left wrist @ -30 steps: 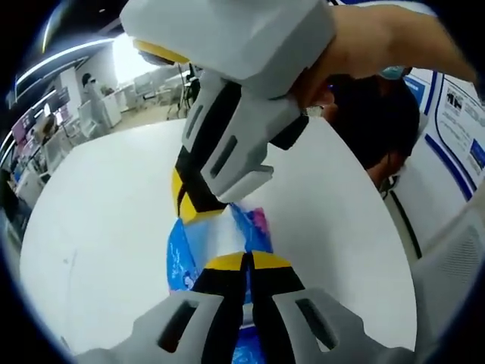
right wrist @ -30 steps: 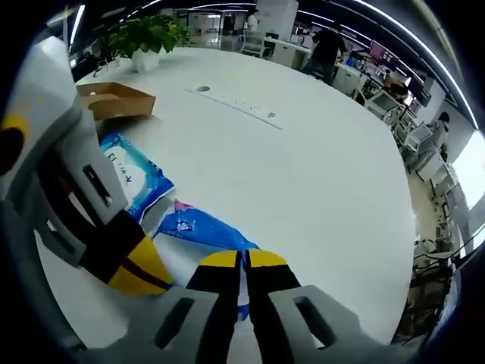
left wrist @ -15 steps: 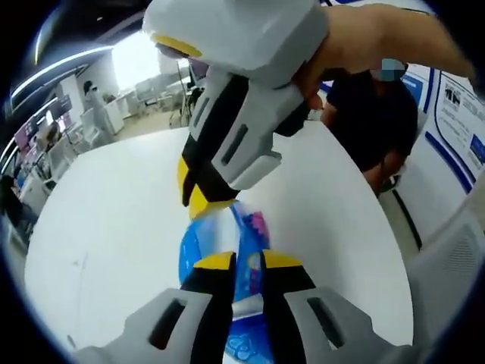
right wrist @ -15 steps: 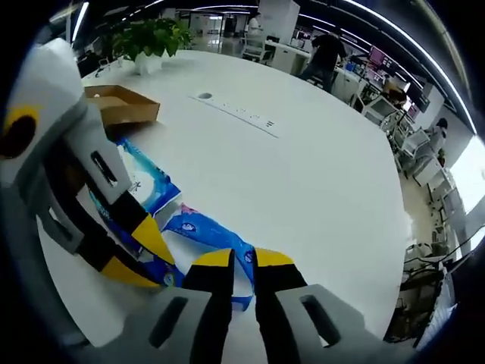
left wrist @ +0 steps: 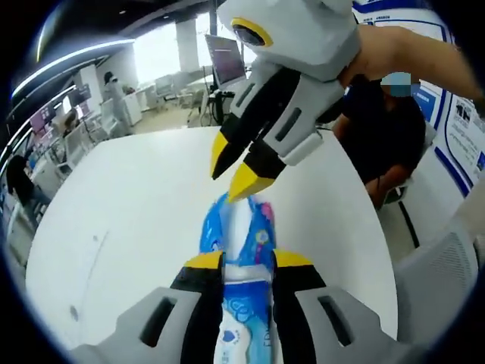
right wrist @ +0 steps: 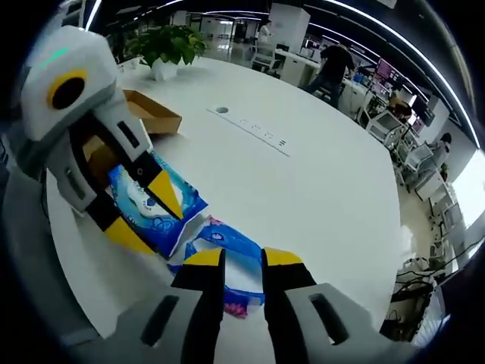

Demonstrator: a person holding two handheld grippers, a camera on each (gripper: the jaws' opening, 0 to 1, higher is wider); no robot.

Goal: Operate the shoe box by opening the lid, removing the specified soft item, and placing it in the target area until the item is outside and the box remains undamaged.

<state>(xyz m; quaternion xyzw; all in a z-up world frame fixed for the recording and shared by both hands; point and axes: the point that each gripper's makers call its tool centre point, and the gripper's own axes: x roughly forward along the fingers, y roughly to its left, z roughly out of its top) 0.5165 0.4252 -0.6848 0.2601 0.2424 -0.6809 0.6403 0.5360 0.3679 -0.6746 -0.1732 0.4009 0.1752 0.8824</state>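
Two soft blue plastic packs lie on the white table. One with a white label is on the left; a smaller pack with a pink end touches it. My left gripper is open, its jaws straddling the packs on the table. My right gripper is open above the smaller pack. It also hangs open over the packs' far end as the right gripper. The left gripper stands over the labelled pack. A brown cardboard shoe box sits open-topped behind them.
A potted plant stands at the table's far edge, beyond the box. A flush cable strip runs across the table. A person in dark clothes is close to the table edge. Office desks and people fill the background.
Both grippers went from shut to open and have lifted back from the packs. The packs now lie on the table between the left jaws.
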